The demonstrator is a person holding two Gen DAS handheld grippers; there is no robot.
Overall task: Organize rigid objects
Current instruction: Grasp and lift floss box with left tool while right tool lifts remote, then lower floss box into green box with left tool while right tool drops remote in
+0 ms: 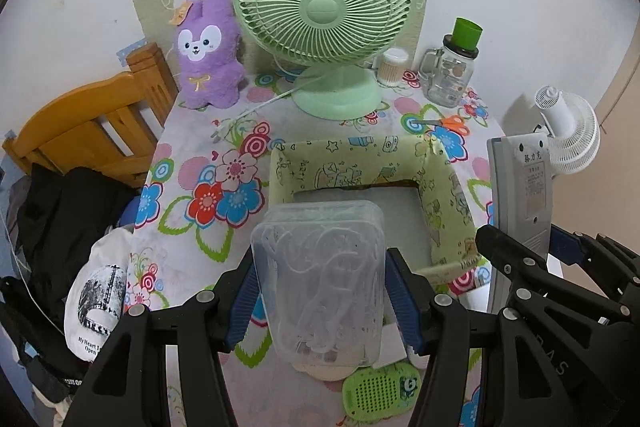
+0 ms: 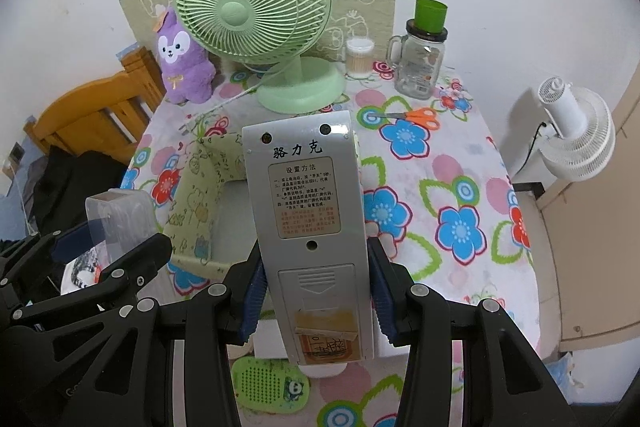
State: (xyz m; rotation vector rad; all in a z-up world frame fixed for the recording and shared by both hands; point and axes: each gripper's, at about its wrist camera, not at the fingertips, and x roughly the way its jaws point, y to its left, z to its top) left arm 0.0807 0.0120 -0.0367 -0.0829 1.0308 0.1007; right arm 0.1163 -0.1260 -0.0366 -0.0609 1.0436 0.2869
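My left gripper [image 1: 322,297] is shut on a clear plastic box [image 1: 320,275] with white cables inside, held above the table just in front of the open cartoon-print storage box [image 1: 444,187]. My right gripper [image 2: 316,301] is shut on a grey remote control [image 2: 308,211], back side up with its label showing. In the left wrist view the remote [image 1: 520,195] stands to the right of the storage box. In the right wrist view the clear box [image 2: 120,223] and the left gripper's fingers [image 2: 132,259] show at the left, beside the storage box [image 2: 196,195].
On the flowered tablecloth [image 2: 440,195] stand a green desk fan [image 1: 326,7], a purple plush toy [image 1: 206,51], a cotton swab jar [image 1: 392,67], a glass jar with a green cup [image 1: 450,75] and orange scissors [image 1: 448,123]. A green perforated case [image 1: 382,393] lies near the front. A wooden chair [image 1: 88,131] is left, a white fan [image 2: 576,135] right.
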